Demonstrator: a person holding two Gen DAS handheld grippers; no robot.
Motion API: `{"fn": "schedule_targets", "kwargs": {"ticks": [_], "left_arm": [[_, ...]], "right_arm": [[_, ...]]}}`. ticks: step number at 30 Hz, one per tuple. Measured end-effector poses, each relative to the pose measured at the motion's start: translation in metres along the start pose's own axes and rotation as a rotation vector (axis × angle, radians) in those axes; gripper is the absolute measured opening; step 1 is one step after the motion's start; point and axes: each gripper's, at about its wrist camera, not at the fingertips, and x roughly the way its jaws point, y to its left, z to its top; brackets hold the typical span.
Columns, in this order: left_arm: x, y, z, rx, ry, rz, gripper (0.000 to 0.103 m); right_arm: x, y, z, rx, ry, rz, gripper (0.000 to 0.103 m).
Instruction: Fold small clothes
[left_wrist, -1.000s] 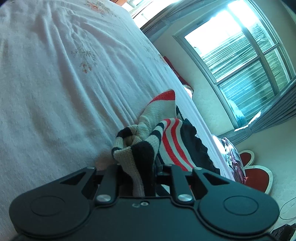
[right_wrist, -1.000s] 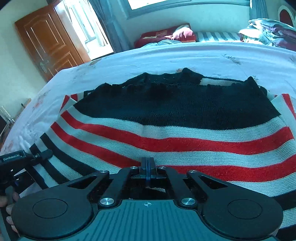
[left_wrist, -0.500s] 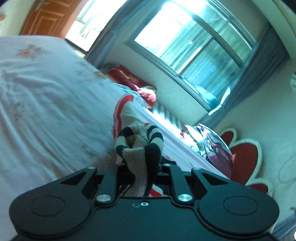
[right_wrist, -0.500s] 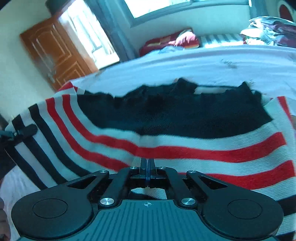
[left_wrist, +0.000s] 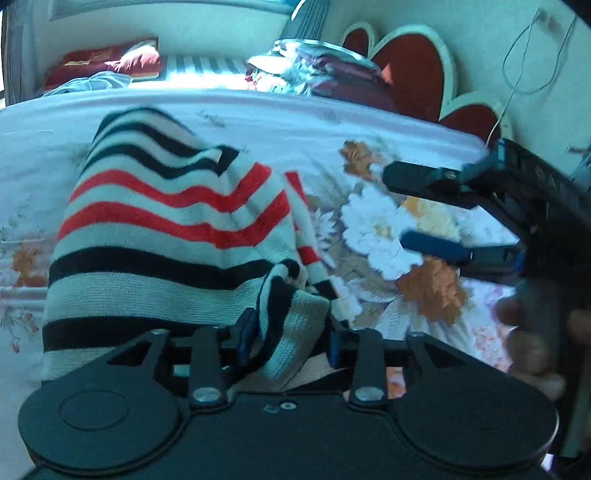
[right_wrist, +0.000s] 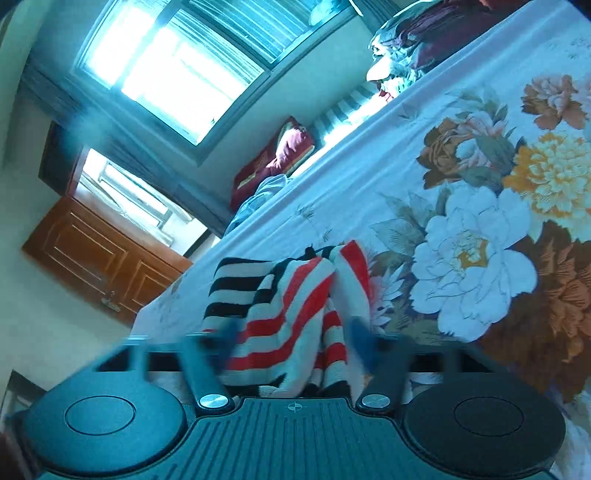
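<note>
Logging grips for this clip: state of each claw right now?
Left claw: opening, striped sweater fold between its pads.
Right claw: opening wide, sweater released.

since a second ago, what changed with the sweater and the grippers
The sweater was lying spread out on the bed; both grippers carried one side across, so it now lies folded over. The right gripper, shut on the knit before, has let go and its jaws are opening. The left gripper is opening too, the cuff still between its fingers. The sweater stays on the bed.
</note>
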Motion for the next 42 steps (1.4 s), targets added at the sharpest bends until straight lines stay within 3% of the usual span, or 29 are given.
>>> {"fn": "schedule_targets", "kwargs": {"ticks": [2,3,4,5,6,8,10,14,17,18,19,22,28,30,33,36,38,39,40,42], "left_arm": [[-0.031,0.022,0.004,-0.068,-0.091,-0.035,0.038],[-0.045,0.037,0.008,-0.096,-0.14,-0.025,0.036],[-0.054,0.051,0.012,-0.115,-0.167,0.026,0.035],[-0.058,0.066,0.014,-0.131,-0.179,0.073,0.031],[-0.059,0.084,0.017,-0.16,-0.177,0.108,0.028],[-0.052,0.112,0.016,-0.217,-0.159,0.106,0.024],[-0.034,0.128,0.013,-0.225,-0.09,0.103,0.019],[-0.019,0.137,0.001,-0.224,-0.072,0.096,0.02],[-0.018,0.133,0.0,-0.206,-0.079,0.107,0.02],[-0.018,0.13,0.0,-0.181,-0.08,0.116,0.02],[-0.017,0.127,0.0,-0.159,-0.082,0.123,0.02],[-0.019,0.122,-0.001,-0.119,-0.103,0.13,0.019],[-0.006,0.108,0.001,-0.073,-0.157,0.097,0.01],[0.001,0.094,0.01,0.005,-0.138,0.124,0.004],[0.014,0.081,0.021,0.122,-0.062,0.139,0.004],[0.015,0.081,0.03,0.176,-0.011,0.124,0.004],[0.007,0.087,0.036,0.19,-0.026,0.097,0.008],[0.001,0.094,0.039,0.167,-0.055,0.082,0.014],[-0.002,0.102,0.045,0.134,-0.079,0.077,0.017],[-0.001,0.119,0.057,0.053,-0.111,0.071,0.014]], "right_arm": [[-0.005,-0.001,-0.001,0.004,-0.001,0.059,0.096],[-0.003,-0.002,-0.001,0.018,0.015,0.069,0.087],[0.002,-0.002,-0.002,0.03,0.04,0.079,0.076],[0.007,-0.002,-0.005,0.043,0.075,0.087,0.074],[0.013,-0.001,-0.01,0.053,0.104,0.093,0.073],[0.03,0.001,-0.02,0.071,0.169,0.091,0.073],[0.049,0.003,-0.029,0.066,0.218,0.057,0.073],[0.078,0.004,-0.037,0.044,0.271,-0.02,0.073],[0.093,0.015,-0.039,-0.046,0.28,-0.06,0.073],[0.096,0.022,-0.04,-0.093,0.279,-0.074,0.061],[0.099,0.029,-0.042,-0.154,0.28,-0.101,0.031],[0.1,0.053,-0.049,-0.331,0.249,-0.131,0.019],[0.052,0.093,-0.056,-0.612,0.054,-0.112,0.018],[0.054,0.082,-0.056,-0.579,0.052,-0.119,0.018],[0.093,0.03,-0.06,-0.427,0.192,-0.227,0.018],[0.08,0.012,-0.05,-0.271,0.169,-0.16,0.019],[0.068,0.015,-0.043,-0.266,0.113,-0.148,0.036],[0.063,0.016,-0.035,-0.273,0.066,-0.142,0.051],[0.062,0.013,-0.026,-0.258,0.039,-0.13,0.056],[0.076,0.001,-0.004,-0.175,0.068,-0.131,0.056]]}}
